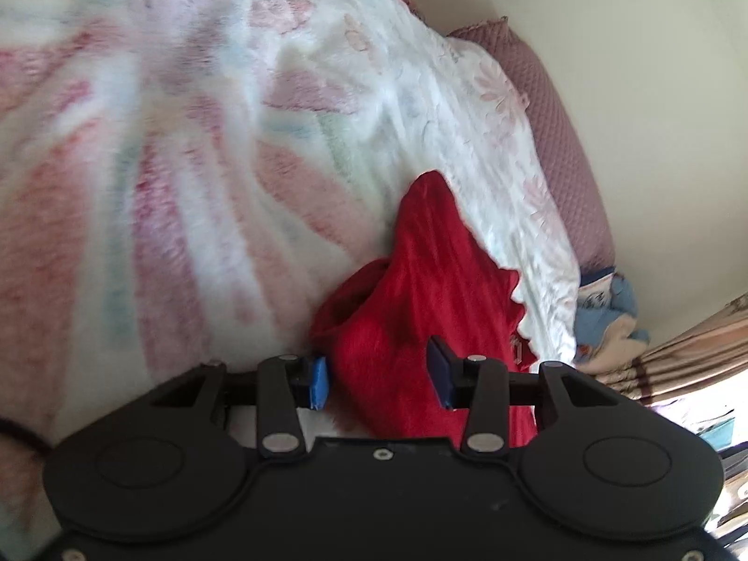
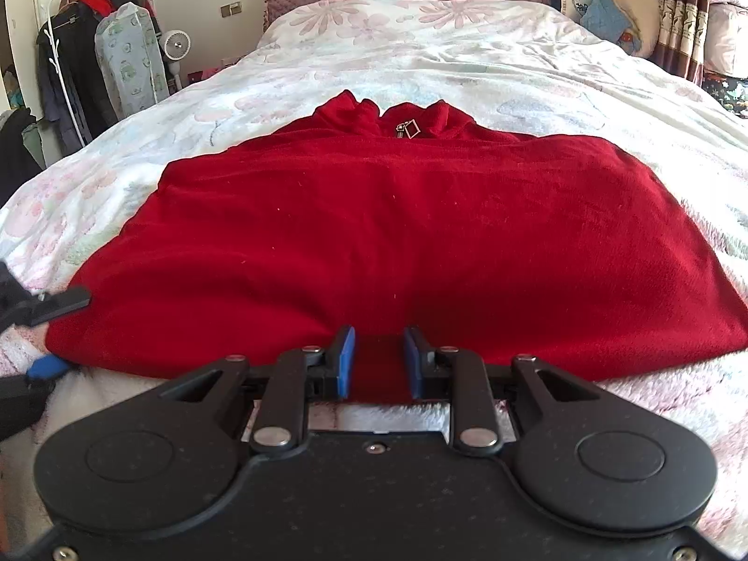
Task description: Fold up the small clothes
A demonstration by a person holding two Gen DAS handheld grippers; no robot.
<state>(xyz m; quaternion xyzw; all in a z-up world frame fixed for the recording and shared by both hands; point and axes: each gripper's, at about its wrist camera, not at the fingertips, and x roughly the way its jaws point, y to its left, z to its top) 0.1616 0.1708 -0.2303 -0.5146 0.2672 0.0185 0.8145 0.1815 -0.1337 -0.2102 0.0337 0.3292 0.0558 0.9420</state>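
Red garment [image 2: 388, 233] spread flat on floral bedspread [image 2: 420, 46], collar toward 12 o'clock, hem toward 6. Right gripper [image 2: 377, 362] at hem, 6 o'clock, jaws narrow with a fold of red fabric between blue pads [image 2: 346, 360]; firm pinch not confirmable. Left gripper [image 1: 381, 376] at garment's corner, 8 o'clock in right view, jaws half apart, straddling cloth, pads clear.

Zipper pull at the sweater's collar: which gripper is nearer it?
Neither clearly. The right gripper is at mid-hem, the left gripper at the hem's left corner; zipper pull lies across the red sweater.
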